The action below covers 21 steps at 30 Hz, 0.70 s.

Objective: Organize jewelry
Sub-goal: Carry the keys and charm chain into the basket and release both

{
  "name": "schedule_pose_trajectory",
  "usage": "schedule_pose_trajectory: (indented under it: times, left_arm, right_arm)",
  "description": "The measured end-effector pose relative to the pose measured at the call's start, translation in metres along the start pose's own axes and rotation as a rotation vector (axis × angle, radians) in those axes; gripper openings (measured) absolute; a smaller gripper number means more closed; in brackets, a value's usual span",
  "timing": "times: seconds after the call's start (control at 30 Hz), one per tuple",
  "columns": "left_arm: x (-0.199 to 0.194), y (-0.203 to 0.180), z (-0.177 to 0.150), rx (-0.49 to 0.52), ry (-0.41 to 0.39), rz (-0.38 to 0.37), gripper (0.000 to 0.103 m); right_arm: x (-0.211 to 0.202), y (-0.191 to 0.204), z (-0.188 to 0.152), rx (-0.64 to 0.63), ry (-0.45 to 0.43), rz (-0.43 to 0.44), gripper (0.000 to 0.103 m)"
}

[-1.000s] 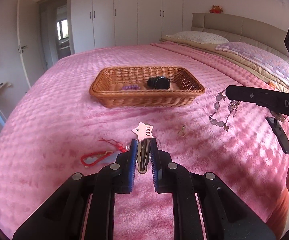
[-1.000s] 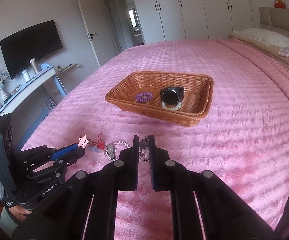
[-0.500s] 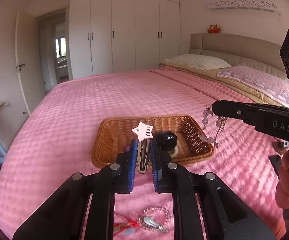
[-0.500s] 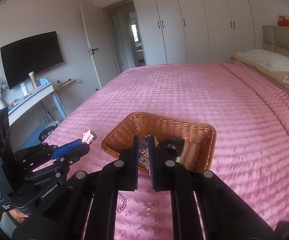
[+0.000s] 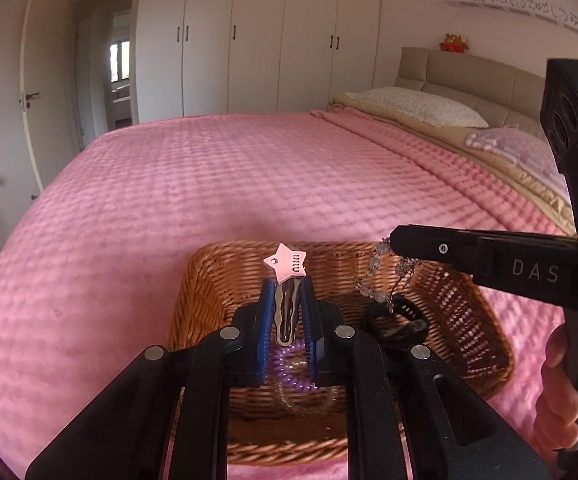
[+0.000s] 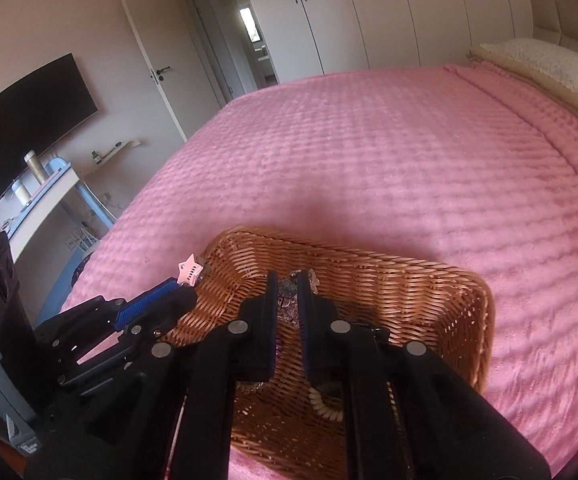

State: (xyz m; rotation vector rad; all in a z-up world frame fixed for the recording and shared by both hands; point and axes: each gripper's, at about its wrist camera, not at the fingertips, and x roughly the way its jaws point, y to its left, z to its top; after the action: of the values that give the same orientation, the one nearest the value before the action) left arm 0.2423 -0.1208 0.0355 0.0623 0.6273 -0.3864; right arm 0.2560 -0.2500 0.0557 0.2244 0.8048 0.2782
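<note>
the left tool (image 5: 285, 308) grips a stiff, light star hair clip (image 5: 287, 276) by its metal end; the right tool (image 6: 289, 292), at 3 o'clock, pinches a floppy bead bracelet (image 5: 385, 284) over the basket (image 5: 485, 344)

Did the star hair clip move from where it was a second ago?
Yes. The star hair clip, gripped by the left gripper, went forward from above the bedspread to over the wicker basket.

basket (image 5: 465, 312) on bed (image 5: 249, 176), watch (image 5: 399, 326) inside

our grippers are black with round silver screws; the left gripper (image 5: 285, 312) has blue pads, the right gripper (image 6: 287, 300) reads "das".
</note>
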Motion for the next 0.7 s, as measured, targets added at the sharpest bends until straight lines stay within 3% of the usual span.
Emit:
schedule_pose_trajectory:
  times: [0.2,0.5,0.53,0.57,0.6,0.67,0.7]
  left_arm:
    - [0.033,0.016,-0.01,-0.028,0.062,-0.009,0.012]
    - [0.044,0.022,-0.016,-0.063,0.099,-0.059,0.013]
    - [0.043,0.024,-0.017,-0.074,0.102,-0.07,0.017]
    - [0.041,0.026,-0.017,-0.085,0.106,-0.086,0.033]
    - [0.037,0.027,-0.017,-0.091,0.096,-0.1,0.039]
    - [0.027,0.026,-0.015,-0.084,0.075,-0.109,0.039]
    - [0.02,0.027,-0.014,-0.086,0.066,-0.113,0.041]
  right_arm:
    - [0.036,-0.006,-0.004,-0.001,0.056,-0.052,0.008]
    - [0.052,-0.01,-0.008,0.006,0.117,-0.068,0.009]
    - [0.054,-0.009,-0.009,0.005,0.135,-0.063,0.013]
    - [0.053,-0.008,-0.011,0.003,0.145,-0.062,0.022]
    - [0.051,-0.007,-0.012,0.0,0.144,-0.063,0.028]
    - [0.041,-0.005,-0.016,-0.006,0.123,-0.067,0.045]
    - [0.035,-0.005,-0.017,-0.007,0.117,-0.06,0.045]
